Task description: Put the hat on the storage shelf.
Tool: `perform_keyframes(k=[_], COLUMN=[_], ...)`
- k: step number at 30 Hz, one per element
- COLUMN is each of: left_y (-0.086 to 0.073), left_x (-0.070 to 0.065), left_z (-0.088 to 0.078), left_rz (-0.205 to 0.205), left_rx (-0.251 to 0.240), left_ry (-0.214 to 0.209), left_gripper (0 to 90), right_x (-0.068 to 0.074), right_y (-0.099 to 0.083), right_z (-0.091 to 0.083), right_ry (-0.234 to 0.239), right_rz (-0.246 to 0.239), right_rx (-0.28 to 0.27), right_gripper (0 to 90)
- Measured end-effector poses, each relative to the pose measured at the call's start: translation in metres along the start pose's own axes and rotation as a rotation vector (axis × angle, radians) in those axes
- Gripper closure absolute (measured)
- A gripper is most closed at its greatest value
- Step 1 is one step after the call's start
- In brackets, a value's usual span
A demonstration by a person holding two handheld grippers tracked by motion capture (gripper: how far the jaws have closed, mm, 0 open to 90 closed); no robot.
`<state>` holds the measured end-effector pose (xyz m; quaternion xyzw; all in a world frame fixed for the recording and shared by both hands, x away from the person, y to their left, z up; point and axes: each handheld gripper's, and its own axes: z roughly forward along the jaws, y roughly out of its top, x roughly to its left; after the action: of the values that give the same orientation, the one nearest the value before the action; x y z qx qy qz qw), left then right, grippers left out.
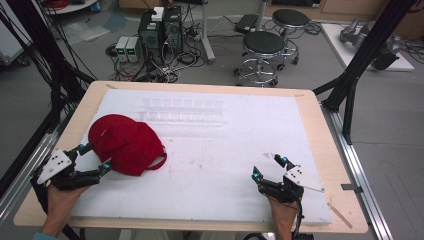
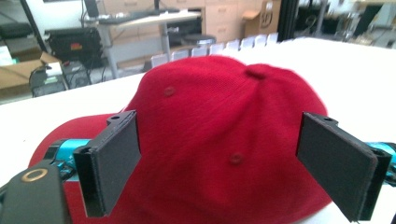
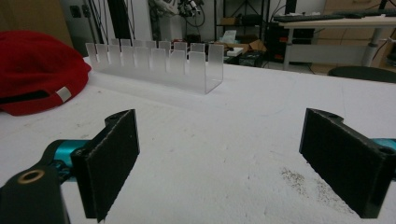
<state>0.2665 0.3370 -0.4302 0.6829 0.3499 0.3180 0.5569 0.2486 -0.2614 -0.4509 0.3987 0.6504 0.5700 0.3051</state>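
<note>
Cap: a red cap point(image 1: 125, 142) lies on the white sheet point(image 1: 210, 165), crown up, just in front of the clear slotted rack point(image 1: 182, 111) and towards its left end.
Left gripper: the left gripper point(image 1: 92, 157) is right at the cap, jaws spread wide on either side of the crown, gripping nothing.
Right gripper: the right gripper point(image 1: 270, 167) is well apart from the cap, off past the rack's right end and nearer the person; jaws wide open, holding nothing.
Handling: I'd judge the cap light and soft; the cloth crown will dent and fold under a pinch, and it isn't fragile.
Where to grip: probably the stiffer brim or back strap point(image 3: 32, 97), not the crown.
</note>
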Motion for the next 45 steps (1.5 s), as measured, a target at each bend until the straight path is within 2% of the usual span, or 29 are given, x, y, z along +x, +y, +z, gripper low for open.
perform_keyframes(k=[7,11,13,15,17,20,25,26,27,32,34,35,37,38,42,45], left_y=[0.012,0.02,0.022,0.023,0.023,0.023,0.023,0.023,0.023,0.024,0.023,0.023,0.023,0.023,0.023,0.024], left_x=[0.011,0.016,0.019,0.024,0.025,0.027,0.032,0.033,0.033,0.036,0.036,0.037,0.036,0.036,0.032,0.03], left_z=[0.005,0.01,0.015,0.02,0.022,0.023,0.023,0.022,0.022,0.022,0.023,0.023,0.025,0.025,0.027,0.028], left_rz=[0.019,0.036,0.042,0.052,0.058,0.066,0.062,0.064,0.07,0.073,0.074,0.079,0.08,0.083,0.086,0.046], left_rx=[0.033,0.078,0.125,0.204,0.218,0.237,0.244,0.245,0.245,0.258,0.258,0.258,0.259,0.263,0.275,0.293], left_ry=[-0.026,-0.057,-0.075,-0.086,-0.094,-0.115,-0.116,-0.121,-0.125,-0.171,-0.171,-0.178,-0.185,-0.191,-0.179,-0.163], left_gripper=[14.2,14.3,14.8,17.8,18.4,23.8,26.3,34.0,34.0,48.3,55.0,55.0,67.0,67.0,82.7,86.2], right_x=[0.0,0.001,0.001,0.0,0.0,0.001,0.001,0.001,0.001,0.001,0.001,0.001,0.001,0.001,0.001,0.001], right_y=[0.0,0.0,0.0,0.0,0.0,0.0,0.0,0.0,0.0,0.0,0.0,0.0,0.0,0.0,0.0,0.0], right_z=[0.0,0.0,0.0,0.0,-0.001,-0.001,-0.001,-0.001,-0.001,0.0,0.0,0.0,0.0,0.0,0.0,0.0], right_ry=[-0.003,-0.002,-0.003,-0.001,-0.003,-0.002,-0.001,-0.002,-0.002,-0.002,-0.002,-0.001,-0.001,-0.001,-0.002,-0.003], right_rz=[-0.004,-0.003,-0.003,-0.006,0.0,-0.005,-0.006,-0.007,-0.007,-0.009,-0.014,-0.012,-0.011,-0.011,-0.014,-0.011], right_rx=[0.0,0.002,0.002,-0.004,-0.003,-0.003,-0.004,-0.004,-0.004,-0.004,-0.006,-0.005,-0.003,-0.003,-0.006,-0.005], right_gripper=[10.9,11.0,10.9,10.9,11.0,11.0,11.0,11.0,11.0,11.0,11.0,11.0,11.0,11.0,11.0,11.0])
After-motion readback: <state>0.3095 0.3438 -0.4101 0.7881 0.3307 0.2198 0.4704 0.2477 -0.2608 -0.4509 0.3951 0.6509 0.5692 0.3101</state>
